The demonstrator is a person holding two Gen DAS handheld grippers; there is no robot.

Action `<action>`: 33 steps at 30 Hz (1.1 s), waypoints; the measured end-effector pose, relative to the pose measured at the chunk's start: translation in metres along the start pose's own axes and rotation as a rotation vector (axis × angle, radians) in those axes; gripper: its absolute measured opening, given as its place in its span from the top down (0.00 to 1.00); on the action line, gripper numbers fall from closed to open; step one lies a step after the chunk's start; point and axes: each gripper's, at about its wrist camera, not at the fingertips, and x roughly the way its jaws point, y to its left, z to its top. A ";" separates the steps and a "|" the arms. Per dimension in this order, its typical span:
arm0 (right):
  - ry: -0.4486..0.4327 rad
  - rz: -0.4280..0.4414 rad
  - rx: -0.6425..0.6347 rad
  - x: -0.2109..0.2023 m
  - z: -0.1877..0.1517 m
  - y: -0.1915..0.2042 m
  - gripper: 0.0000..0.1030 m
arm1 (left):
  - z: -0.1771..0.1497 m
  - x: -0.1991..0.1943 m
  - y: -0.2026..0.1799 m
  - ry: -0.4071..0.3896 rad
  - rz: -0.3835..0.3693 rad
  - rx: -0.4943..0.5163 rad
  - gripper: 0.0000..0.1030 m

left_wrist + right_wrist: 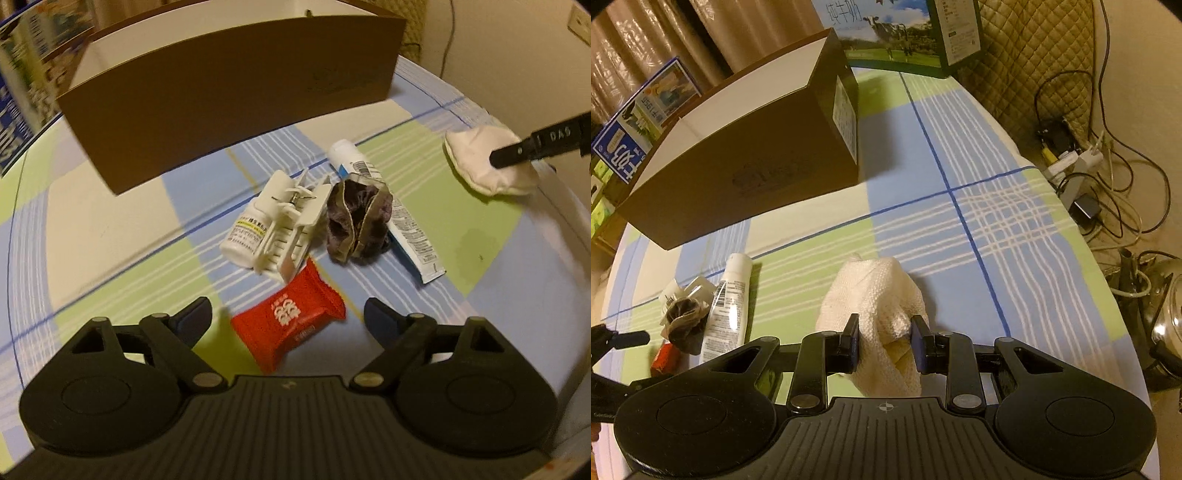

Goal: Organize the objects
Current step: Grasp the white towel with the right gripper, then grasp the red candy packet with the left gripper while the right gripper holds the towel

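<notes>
My left gripper [287,317] is open, with a red packet [290,321] lying on the checked cloth between its fingers. Beyond it lie a white clip rack [291,221], a white pill bottle [242,236], a crumpled dark cloth [356,221] and a white tube [391,210]. My right gripper [884,343] is shut on a white woven cloth [875,295]. That cloth [487,162] also shows at the right of the left wrist view. A brown open box [229,96] stands behind the items; in the right wrist view it [750,155] is at upper left.
Milk cartons [897,33] stand behind the box and at the left [14,92]. Off the table's right edge lie cables and a power strip [1075,158] and a metal kettle [1167,317]. The checked tablecloth [960,221] covers the table.
</notes>
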 end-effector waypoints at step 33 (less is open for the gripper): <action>-0.001 -0.018 -0.026 0.001 -0.004 0.005 0.76 | 0.016 0.006 -0.006 0.086 -0.061 -0.143 0.68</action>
